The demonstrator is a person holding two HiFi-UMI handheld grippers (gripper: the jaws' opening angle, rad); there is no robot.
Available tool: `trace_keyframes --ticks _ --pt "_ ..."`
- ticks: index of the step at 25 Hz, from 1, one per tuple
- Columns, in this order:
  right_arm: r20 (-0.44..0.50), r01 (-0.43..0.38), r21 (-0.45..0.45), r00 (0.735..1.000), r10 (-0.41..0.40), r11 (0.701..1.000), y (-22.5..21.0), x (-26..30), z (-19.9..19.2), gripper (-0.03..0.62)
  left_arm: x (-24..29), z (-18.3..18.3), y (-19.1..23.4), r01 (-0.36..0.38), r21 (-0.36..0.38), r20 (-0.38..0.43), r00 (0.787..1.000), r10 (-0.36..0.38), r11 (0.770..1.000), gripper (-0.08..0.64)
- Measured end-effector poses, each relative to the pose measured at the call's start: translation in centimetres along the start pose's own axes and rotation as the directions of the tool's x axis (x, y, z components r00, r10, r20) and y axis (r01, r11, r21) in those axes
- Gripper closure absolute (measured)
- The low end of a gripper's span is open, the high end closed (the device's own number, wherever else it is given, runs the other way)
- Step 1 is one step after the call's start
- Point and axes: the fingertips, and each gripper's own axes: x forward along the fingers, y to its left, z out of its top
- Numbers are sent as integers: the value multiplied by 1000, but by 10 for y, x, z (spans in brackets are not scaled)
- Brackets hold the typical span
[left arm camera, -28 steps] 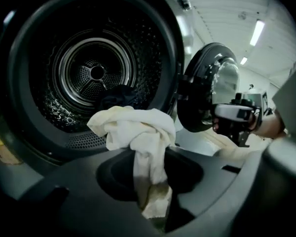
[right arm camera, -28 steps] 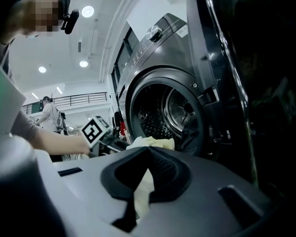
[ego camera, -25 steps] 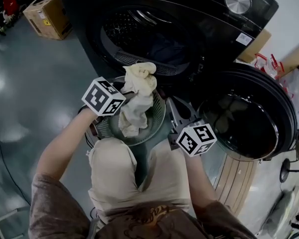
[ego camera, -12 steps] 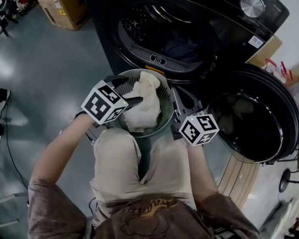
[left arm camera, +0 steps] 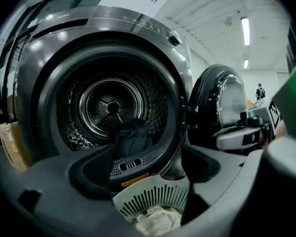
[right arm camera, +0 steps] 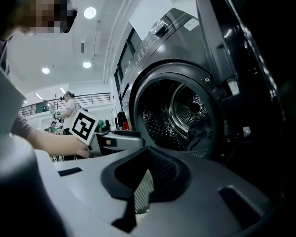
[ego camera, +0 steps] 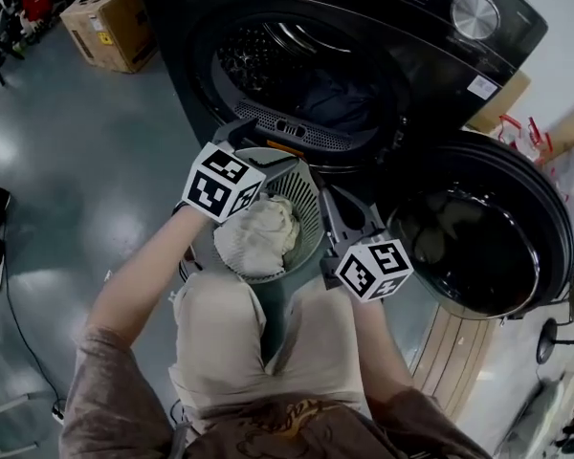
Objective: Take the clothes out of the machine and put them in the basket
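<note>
The black machine (ego camera: 430, 36) stands open, and a dark garment (ego camera: 335, 89) (left arm camera: 130, 137) lies at the front of its drum. A white slatted basket (ego camera: 306, 194) (left arm camera: 153, 196) sits below the opening and holds a cream cloth (ego camera: 258, 237) (left arm camera: 158, 222). My left gripper (ego camera: 268, 151) (left arm camera: 148, 181) is above the basket's far rim and points at the drum. Its jaws have just been opening and stand open with nothing between them. My right gripper (ego camera: 327, 204) (right arm camera: 140, 194) is at the basket's right rim, shut on the slatted wall.
The round machine door (ego camera: 478, 232) hangs open to the right. A cardboard box (ego camera: 110, 27) stands on the grey floor at the far left. The person's knees (ego camera: 220, 323) are just behind the basket. Bags and clutter (ego camera: 555, 151) lie at the right edge.
The cream cloth dropped from the left gripper into the basket. The left jaws opened, and the gripper lifted toward the drum opening. The right gripper stayed at the basket rim.
</note>
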Motion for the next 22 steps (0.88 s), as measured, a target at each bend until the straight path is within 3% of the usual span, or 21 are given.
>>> trace_keyframes --ticks 6,12,16,22 --pt "0 38 6 999 -38 999 -10 -6 -2 595 69 -4 15 22 30 -21 1000 -21 999 137" --pt "10 75 13 997 -75 997 -23 -2 -1 595 139 -6 36 49 129 -67 997 -40 990 137" --pt "16 94 22 995 -95 995 -29 2 1 595 183 -15 56 63 240 -141 990 -30 969 137" --pt "17 95 33 995 -96 995 -27 12 -4 595 229 -11 66 120 331 -197 979 -56 936 137"
